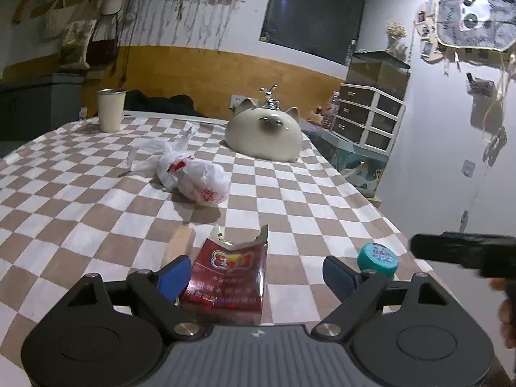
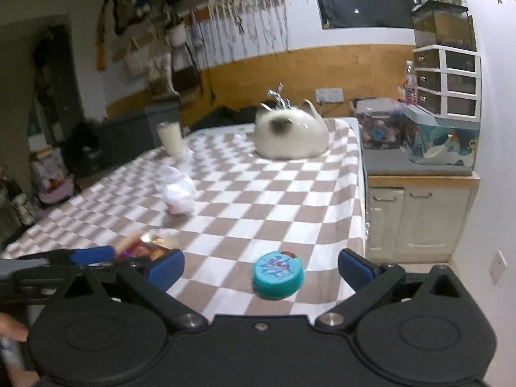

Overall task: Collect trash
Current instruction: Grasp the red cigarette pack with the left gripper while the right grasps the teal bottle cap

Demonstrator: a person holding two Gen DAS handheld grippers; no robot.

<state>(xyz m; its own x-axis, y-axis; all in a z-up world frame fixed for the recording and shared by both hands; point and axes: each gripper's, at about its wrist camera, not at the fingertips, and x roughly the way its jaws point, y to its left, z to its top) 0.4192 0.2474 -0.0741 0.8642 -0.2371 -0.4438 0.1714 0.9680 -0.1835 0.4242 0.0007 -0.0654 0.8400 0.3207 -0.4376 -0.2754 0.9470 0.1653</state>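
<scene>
The checked table [image 1: 96, 200] carried a cat-shaped ceramic piece [image 1: 262, 135] near its far right corner. A white plastic bag [image 1: 190, 175] lay mid-table. The left gripper [image 1: 254, 272] stood wide around a red wrapper [image 1: 225, 280] at the near edge, its left pad just beside it. The right gripper [image 2: 261, 266] stood wide around a teal cap [image 2: 278, 274], not touching it.

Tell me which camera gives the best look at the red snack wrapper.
The left wrist view. There the red snack wrapper lies sharp and nearly whole between the left claw's open fingers, its torn top and print showing. The right wrist view catches only a blurred corner of it at the left, behind a blue finger.
</scene>
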